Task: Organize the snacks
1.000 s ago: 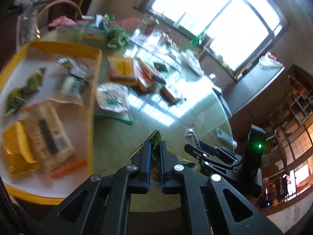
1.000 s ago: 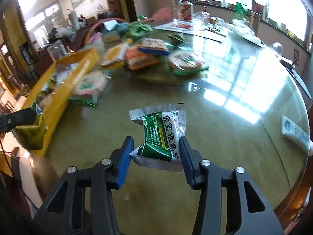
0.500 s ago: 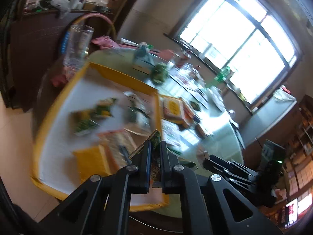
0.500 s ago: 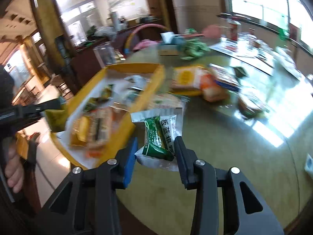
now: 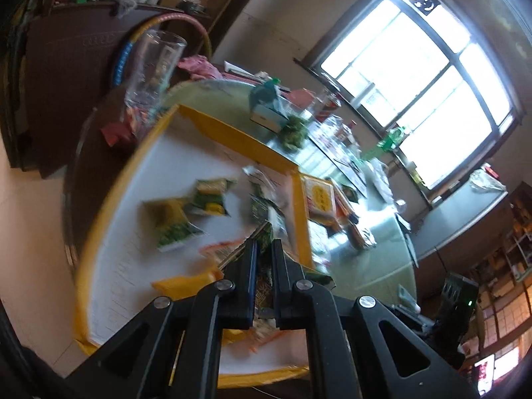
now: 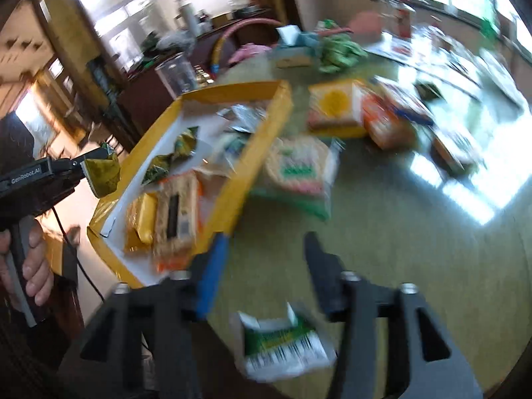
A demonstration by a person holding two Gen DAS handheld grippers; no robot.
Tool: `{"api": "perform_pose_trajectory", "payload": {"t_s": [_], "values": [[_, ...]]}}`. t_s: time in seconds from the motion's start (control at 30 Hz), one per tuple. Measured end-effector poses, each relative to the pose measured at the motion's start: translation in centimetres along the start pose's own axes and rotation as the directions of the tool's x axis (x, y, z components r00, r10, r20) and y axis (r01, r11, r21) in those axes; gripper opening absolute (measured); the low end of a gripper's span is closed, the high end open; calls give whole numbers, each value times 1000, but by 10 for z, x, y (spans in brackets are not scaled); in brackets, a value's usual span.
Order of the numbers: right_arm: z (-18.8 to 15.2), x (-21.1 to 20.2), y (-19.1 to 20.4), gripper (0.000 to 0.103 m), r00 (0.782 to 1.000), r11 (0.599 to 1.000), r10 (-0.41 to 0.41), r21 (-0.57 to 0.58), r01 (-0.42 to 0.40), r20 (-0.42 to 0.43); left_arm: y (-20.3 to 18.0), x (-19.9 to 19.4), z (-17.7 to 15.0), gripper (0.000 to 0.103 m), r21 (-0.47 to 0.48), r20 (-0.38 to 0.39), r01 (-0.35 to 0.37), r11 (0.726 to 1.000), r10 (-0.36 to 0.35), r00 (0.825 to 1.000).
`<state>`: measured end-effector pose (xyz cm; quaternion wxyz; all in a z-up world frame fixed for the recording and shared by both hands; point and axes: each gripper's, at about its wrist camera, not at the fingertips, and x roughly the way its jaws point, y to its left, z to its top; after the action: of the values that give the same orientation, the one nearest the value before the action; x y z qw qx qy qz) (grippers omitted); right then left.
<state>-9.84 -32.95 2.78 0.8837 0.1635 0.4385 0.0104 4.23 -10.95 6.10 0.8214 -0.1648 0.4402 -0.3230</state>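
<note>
Between the fingers of the left claw [image 5: 264, 259] sits a small green-and-gold snack packet [image 5: 264, 237], pinched flat with its crinkled top corner poking up past the fingertips; from the right wrist view the same packet [image 6: 101, 174] shows as an olive, shiny foil pouch held out over the near corner of the tray. Below it lies the yellow-rimmed tray [image 5: 232, 136] with a white floor, already carrying several packets: two green-and-yellow pouches [image 5: 179, 222] near the middle, silvery wrappers toward the far rim, and a yellow bag beside a long cracker pack [image 6: 174, 212] at the near end.

Under the right claw [image 6: 262, 266], whose fingers stand spread wide with nothing between them, a white sachet with a green panel and a barcode [image 6: 282, 345] lies on the desk [image 6: 415, 249] (blurred, so its lettering cannot be read). It lies close to the claw's base, outside the tray.

Beyond the tray's long rim, loose snacks are scattered on the glossy greenish desk: a round cracker pack with a green label [image 6: 296, 169], a yellow-and-white box [image 6: 334, 106] and an orange packet [image 6: 385, 123]. A tall clear glass [image 5: 153, 69] stands just past the tray's far corner.
</note>
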Motion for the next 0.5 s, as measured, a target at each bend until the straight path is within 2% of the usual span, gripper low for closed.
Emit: {"api": "perform_pose_trajectory", "payload": {"t_s": [0.07, 0.13, 0.23, 0.3, 0.33, 0.37, 0.5], "values": [[-15, -11, -11, 60, 1000, 1000, 9, 19, -9, -14, -8, 3, -6, 5, 11, -14, 23, 1000, -22, 1000], [-31, -17, -21, 68, 998, 998, 45, 46, -43, -46, -17, 7, -12, 5, 27, -30, 35, 999, -34, 999], [-49, -7, -22, 70, 991, 995, 91, 61, -85, -102, -30, 10, -16, 5, 46, -40, 49, 998, -47, 998], [-56, 1, -17, 74, 991, 997, 64, 41, -60, -119, -36, 8, -19, 5, 56, -40, 49, 997, -47, 998], [-57, 4, -14, 82, 992, 998, 59, 30, -56, -113, -38, 8, -20, 5, 59, -40, 46, 997, -44, 998], [-56, 7, -10, 85, 993, 998, 56, 6, -56, -107, -40, 8, -22, 5, 62, -42, 42, 997, -40, 998], [-51, 19, 4, 87, 996, 998, -14, -69, 8, -86, -40, 6, -26, 5, 57, -45, 25, 998, -22, 999]]}}
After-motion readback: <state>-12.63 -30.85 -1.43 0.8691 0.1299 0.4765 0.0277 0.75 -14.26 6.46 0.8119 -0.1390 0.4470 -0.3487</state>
